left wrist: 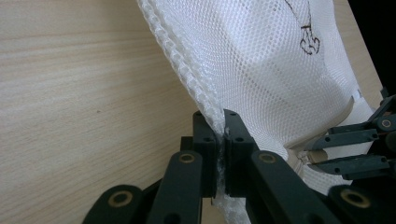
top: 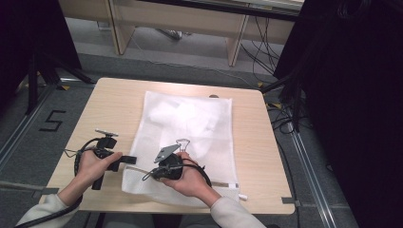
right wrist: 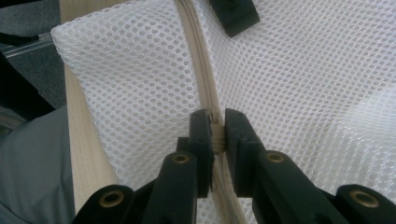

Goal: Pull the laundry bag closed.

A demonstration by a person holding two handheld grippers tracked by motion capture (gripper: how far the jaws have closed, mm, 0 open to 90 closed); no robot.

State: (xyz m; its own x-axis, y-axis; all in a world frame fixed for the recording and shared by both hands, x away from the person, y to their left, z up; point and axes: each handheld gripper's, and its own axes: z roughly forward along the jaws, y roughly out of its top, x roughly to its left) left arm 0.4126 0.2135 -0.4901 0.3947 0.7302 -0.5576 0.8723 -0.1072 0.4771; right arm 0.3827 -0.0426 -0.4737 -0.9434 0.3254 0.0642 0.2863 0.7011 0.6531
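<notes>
The left gripper (left wrist: 221,140) is closed on the ribbed side edge of the white mesh laundry bag (top: 190,123), with the netting pinched flat between its jaws; in the high view this left gripper (top: 127,159) meets the bag at its near left edge. The right gripper (right wrist: 218,135) is clamped on the beige zipper (right wrist: 201,60), the jaws nearly together with the zipper tape caught between them, and in the high view the right gripper (top: 147,175) points left along the bag's near end. The bag lies flat in the middle of the pale wooden worktop (top: 114,104), running from the near edge toward the far one, with something white bunched inside its far half and a small dark line drawing printed near its centre. The zipper runs along the near end of the bag. The left hand (top: 92,166) grips its handle from the left, while the right hand (top: 192,180) rests on the bag, both sleeves entering from the near edge.
</notes>
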